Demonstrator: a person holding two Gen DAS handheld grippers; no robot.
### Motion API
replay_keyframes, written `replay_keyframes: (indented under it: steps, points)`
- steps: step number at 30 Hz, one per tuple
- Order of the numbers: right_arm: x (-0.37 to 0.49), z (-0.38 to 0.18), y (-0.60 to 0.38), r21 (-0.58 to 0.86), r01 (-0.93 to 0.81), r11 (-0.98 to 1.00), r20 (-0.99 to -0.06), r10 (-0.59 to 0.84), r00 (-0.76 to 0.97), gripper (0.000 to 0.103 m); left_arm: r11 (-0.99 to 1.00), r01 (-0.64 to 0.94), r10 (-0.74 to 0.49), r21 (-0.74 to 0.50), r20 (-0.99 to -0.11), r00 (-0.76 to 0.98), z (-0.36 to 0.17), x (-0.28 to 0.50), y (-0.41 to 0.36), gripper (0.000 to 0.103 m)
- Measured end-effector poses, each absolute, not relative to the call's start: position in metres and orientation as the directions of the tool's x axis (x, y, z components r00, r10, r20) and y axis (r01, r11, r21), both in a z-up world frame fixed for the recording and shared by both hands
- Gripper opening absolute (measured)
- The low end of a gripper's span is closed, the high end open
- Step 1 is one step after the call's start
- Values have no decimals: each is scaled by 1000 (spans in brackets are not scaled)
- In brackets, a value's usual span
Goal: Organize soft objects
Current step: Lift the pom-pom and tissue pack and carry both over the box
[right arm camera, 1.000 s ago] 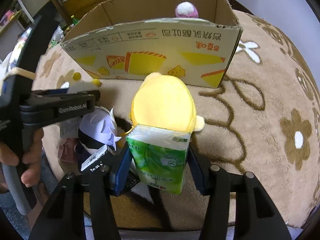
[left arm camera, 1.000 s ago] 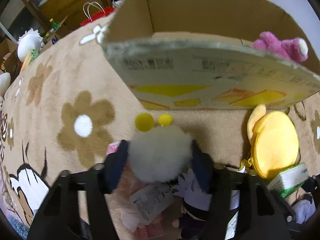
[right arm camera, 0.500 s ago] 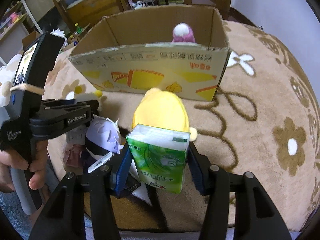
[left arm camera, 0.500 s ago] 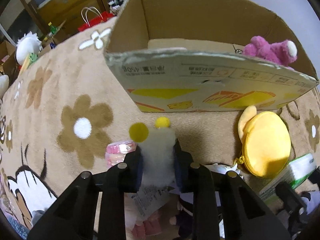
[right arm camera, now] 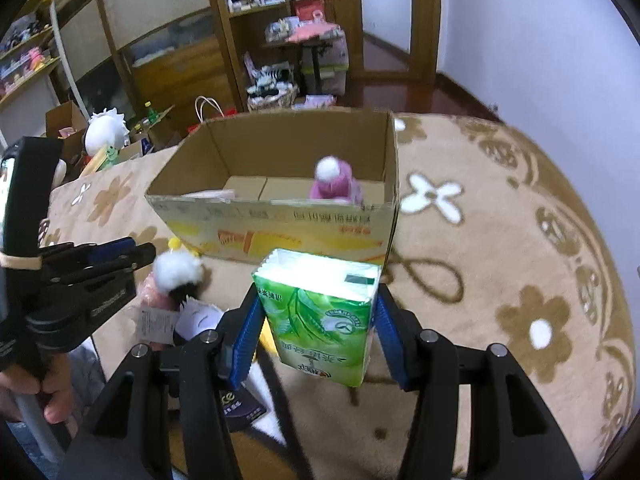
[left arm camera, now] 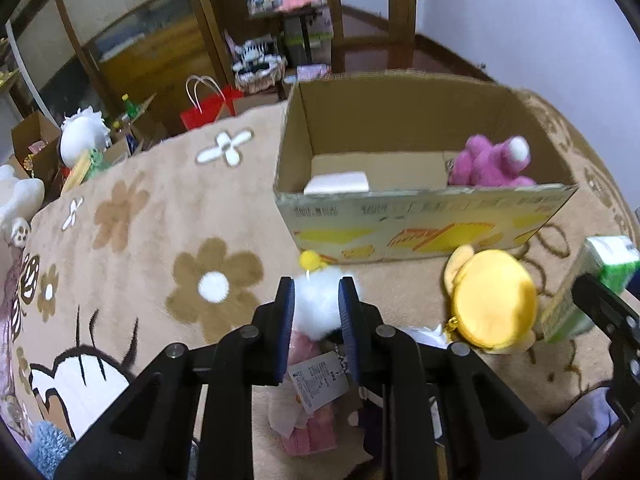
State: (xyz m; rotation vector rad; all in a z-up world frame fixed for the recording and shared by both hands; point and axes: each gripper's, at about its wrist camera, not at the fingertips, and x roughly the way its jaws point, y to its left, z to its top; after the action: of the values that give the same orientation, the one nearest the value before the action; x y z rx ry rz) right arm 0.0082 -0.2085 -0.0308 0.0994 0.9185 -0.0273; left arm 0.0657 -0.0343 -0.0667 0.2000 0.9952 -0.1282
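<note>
Above flowered rug [left arm camera: 120, 216], white pompom toy [left arm camera: 316, 306] between left gripper [left arm camera: 316, 312] pads.

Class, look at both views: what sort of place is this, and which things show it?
Probably a lived-in home room: a beige flower-patterned plush carpet, wooden shelving cluttered with household items, and soft toys, such as the pink plush toy in an open cardboard box.

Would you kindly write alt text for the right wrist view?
The right gripper clamps a green tissue pack above a beige flowered carpet, facing an open cardboard box holding a pink plush toy.
</note>
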Motion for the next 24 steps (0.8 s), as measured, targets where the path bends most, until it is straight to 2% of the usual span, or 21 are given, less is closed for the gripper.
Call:
replay_keyframes:
  steps: [7,15,24]
  points:
    - [6,-11,-212,75,53,996,-727,19,687,56,977,201,-72,64,-795,603,-38,54,-25,19]
    - [6,-1,-218,103,51,993,-690,35,723,57,977,206,-97,52,-756,648,-19,49,-19,19]
    - [11,-4,-221,126,50,991,-693,52,719,57,981,195,-97,17,-823,560,-42,70,-17,19]
